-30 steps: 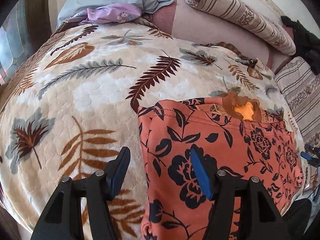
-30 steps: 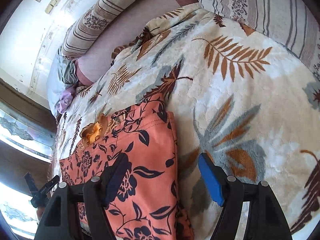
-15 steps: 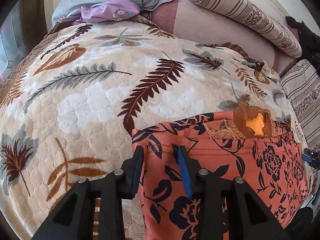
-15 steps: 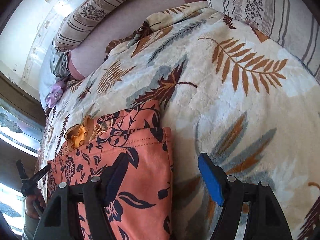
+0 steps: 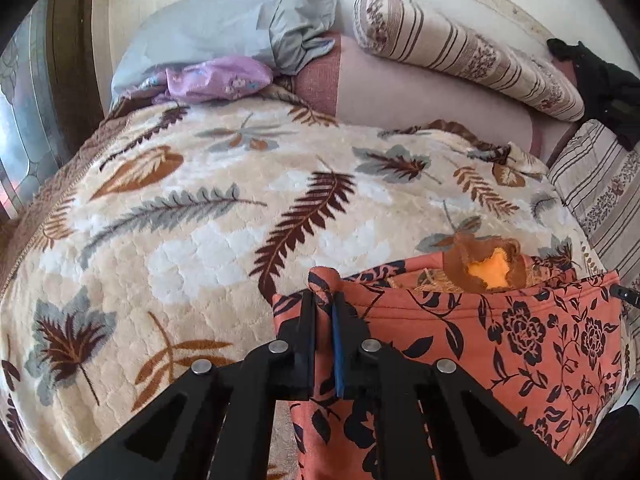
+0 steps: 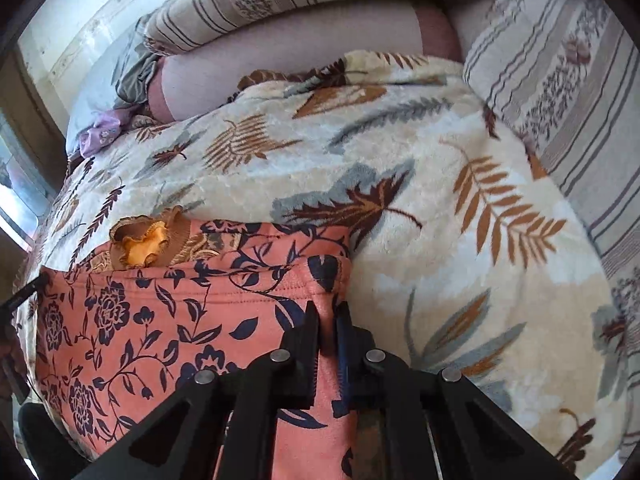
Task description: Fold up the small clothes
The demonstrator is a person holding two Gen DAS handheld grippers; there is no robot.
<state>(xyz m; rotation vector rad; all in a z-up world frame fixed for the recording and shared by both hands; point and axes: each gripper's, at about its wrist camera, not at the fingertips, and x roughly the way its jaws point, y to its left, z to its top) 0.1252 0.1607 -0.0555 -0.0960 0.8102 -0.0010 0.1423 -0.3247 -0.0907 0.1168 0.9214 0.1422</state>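
Note:
An orange garment (image 5: 480, 336) with a dark floral print lies on the leaf-patterned blanket (image 5: 180, 232). A brown and yellow ruffled piece (image 5: 486, 270) shows at its far edge. My left gripper (image 5: 323, 300) is shut on the garment's left corner, and a fold of cloth bunches up between the pads. In the right wrist view the same garment (image 6: 160, 320) fills the lower left, with the ruffled piece (image 6: 146, 242) beyond it. My right gripper (image 6: 328, 312) is shut on the garment's right corner, which is lifted off the blanket (image 6: 460, 260).
Striped bolsters (image 5: 468, 54) and a pink pillow (image 5: 420, 100) line the far side of the bed. A grey cloth (image 5: 224, 32) and a purple floral cloth (image 5: 216, 80) lie at the far left. A striped cushion (image 6: 560, 88) borders the right. Dark clothing (image 5: 600, 84) sits far right.
Both grippers went from open to shut, each pinching a corner of the orange garment. Both corners have lifted slightly off the blanket.

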